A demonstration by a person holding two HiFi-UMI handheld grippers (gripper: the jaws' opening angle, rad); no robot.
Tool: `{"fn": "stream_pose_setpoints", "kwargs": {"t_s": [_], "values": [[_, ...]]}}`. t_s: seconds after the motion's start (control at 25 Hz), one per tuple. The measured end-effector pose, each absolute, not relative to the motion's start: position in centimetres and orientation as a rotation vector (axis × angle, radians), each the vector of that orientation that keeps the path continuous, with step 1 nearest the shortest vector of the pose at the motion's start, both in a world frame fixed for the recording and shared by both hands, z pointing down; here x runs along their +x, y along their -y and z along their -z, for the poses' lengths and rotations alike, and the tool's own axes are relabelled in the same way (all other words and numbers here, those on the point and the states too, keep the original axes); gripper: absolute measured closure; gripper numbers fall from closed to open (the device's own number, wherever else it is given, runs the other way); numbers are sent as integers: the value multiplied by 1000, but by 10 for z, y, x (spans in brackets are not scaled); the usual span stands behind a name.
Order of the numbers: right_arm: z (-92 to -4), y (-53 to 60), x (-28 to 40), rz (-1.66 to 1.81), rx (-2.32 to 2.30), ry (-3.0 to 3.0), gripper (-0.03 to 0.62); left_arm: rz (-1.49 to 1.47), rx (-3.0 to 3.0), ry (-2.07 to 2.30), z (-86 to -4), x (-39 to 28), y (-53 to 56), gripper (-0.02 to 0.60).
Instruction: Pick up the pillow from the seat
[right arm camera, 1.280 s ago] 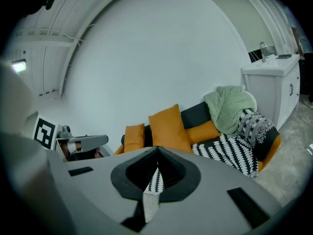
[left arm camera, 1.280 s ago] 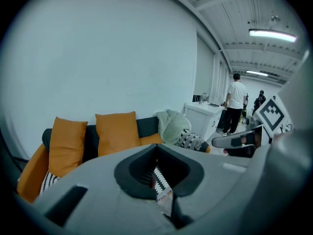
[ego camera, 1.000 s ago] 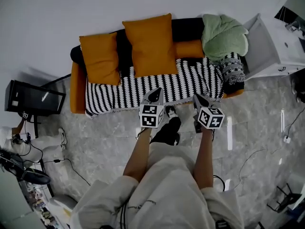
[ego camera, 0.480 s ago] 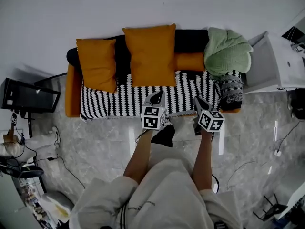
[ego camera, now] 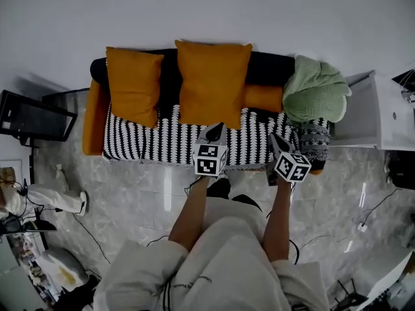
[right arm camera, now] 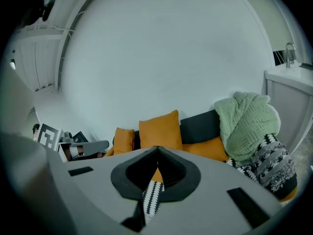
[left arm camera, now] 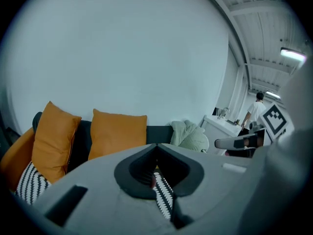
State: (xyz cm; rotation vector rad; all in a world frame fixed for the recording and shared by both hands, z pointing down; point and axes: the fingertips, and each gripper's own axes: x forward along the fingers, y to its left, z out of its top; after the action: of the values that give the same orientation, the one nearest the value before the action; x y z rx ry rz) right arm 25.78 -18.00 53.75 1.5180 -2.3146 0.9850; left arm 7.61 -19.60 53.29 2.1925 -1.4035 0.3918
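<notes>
Left claw pressed together | right claw pressed together | person seen solely from left gripper view

Orange pillows, black-and-white zigzag throw and pale green blanket cover the dark sofa.

Sofa draped with a striped throw.
A small pillow and a large pillow are propped beyond the left gripper; a bolster and a green blanket are set beyond the right gripper.

Head view looks down; gripper views face sofa.
</notes>
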Motion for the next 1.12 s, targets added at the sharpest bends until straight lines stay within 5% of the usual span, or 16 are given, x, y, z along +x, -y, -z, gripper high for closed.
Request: {"fn": "stream_pose_setpoints", "kwargs": {"t_s": [0.76,1.12], "values": [[-567,240,124,-906,1040,2412,586,-380,1938,1670,-551,-19,195,572],[-570,284,139,-885,890,2460,586,-405,1849,1744,-559,9,227,574]]}}
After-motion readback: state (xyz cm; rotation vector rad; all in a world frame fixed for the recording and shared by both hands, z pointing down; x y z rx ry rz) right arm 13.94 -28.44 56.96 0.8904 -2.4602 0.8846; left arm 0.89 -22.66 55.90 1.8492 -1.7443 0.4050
